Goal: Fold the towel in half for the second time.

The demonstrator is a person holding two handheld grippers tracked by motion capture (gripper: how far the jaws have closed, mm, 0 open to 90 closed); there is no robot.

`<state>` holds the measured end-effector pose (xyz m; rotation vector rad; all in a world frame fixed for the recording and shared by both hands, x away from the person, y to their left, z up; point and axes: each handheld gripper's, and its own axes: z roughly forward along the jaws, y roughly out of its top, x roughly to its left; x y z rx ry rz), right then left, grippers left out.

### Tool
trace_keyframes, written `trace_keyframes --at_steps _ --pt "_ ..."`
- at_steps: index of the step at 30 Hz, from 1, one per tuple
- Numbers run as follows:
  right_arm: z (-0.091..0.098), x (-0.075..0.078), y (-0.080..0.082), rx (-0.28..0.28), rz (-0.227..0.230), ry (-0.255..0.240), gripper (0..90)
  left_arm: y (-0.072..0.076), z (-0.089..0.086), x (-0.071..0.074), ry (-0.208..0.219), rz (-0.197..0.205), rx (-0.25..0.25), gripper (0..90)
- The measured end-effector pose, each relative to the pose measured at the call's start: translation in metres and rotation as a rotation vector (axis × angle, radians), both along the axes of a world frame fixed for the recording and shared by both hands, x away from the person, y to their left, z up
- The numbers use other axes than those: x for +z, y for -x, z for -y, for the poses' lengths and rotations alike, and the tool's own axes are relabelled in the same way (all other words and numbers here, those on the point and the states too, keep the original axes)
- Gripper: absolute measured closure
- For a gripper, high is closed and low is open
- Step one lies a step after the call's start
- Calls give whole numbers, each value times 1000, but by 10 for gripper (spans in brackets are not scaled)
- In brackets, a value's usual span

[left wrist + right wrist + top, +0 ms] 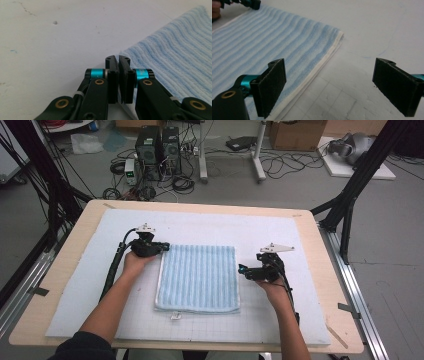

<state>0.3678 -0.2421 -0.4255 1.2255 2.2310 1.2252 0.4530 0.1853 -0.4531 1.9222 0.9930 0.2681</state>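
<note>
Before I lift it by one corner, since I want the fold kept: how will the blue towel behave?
The folded blue towel is ribbed terry cloth, so it will probably droop limply. Its stacked layers, visible at the edge, may peel apart and unfold. The left gripper looks shut on the far left corner; the cloth seems light, unlikely to slip from the pads.

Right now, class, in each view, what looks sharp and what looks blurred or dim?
High view: even light, the blue towel is sharp and the floor clutter soft. Left gripper view: the left tool is crisp, with the towel's far ribs slightly soft. Right gripper view: the right tool looks soft-edged up close, the towel stripes clearer.
</note>
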Motion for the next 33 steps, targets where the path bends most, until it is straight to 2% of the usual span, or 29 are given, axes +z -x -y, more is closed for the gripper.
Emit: trace_keyframes --at_steps 5,8,12,15,20,23,30,32,33 --pt "-6 -4 -21 -8 -48 8 109 -1 -2 0 12 -8 7 857" --pt "-13 -4 -36 4 -70 35 110 0 -1 0 12 -8 2 857" --pt "-20 -5 -51 -7 -82 42 114 0 -2 0 12 -9 0 857" --pt "-24 -6 -60 -5 -95 42 189 0 -2 0 14 -9 0 857" --pt "-35 -5 -75 18 -113 38 367 0 -2 0 19 -12 -1 857" --pt "-41 -5 -81 18 -102 71 440 0 -2 0 19 -13 -1 857" --pt "-43 -14 -89 0 -140 81 515 0 -2 0 20 -13 -1 857" --pt "-44 -16 -89 9 -147 85 553 0 -2 0 19 -13 -1 857" --pt "-45 -15 -89 8 -145 87 616 0 -2 0 17 -13 -3 857"
